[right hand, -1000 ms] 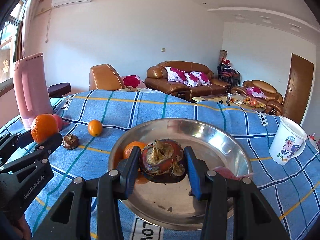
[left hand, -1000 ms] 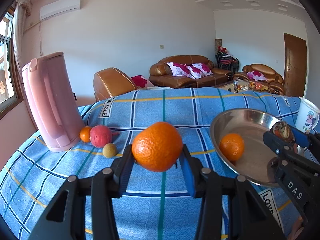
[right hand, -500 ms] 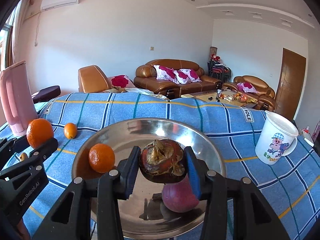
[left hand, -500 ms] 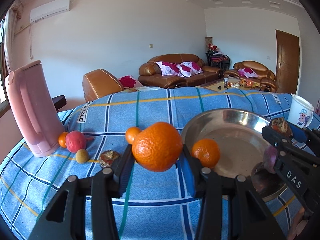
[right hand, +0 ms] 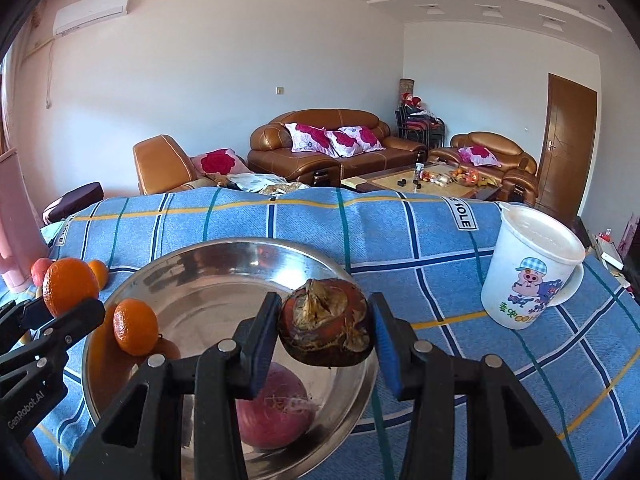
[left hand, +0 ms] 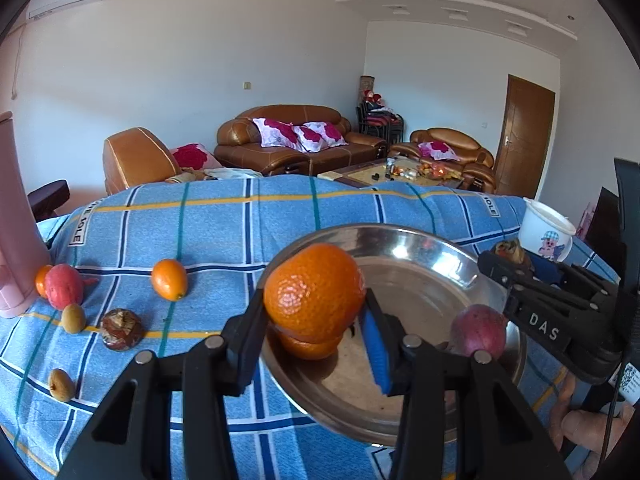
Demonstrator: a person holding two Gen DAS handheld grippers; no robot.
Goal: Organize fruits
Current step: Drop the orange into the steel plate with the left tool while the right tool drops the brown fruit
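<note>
Both cameras sit low behind their own fingers, close above the blue checked cloth point(left hand: 248, 220), and face the brown sofa point(right hand: 332, 144). Both views share the steel bowl point(left hand: 460, 264) and each shows the other gripper at its edge.

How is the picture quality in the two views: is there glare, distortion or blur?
Left wrist view: strong fisheye bending with dark corners; bright glare on the metal bowl and a shiny spot on the orange in the left tongs. Right wrist view: same bending; the bowl's inner wall mirrors the small orange; the brown fruit in the right tongs is sharp.
</note>
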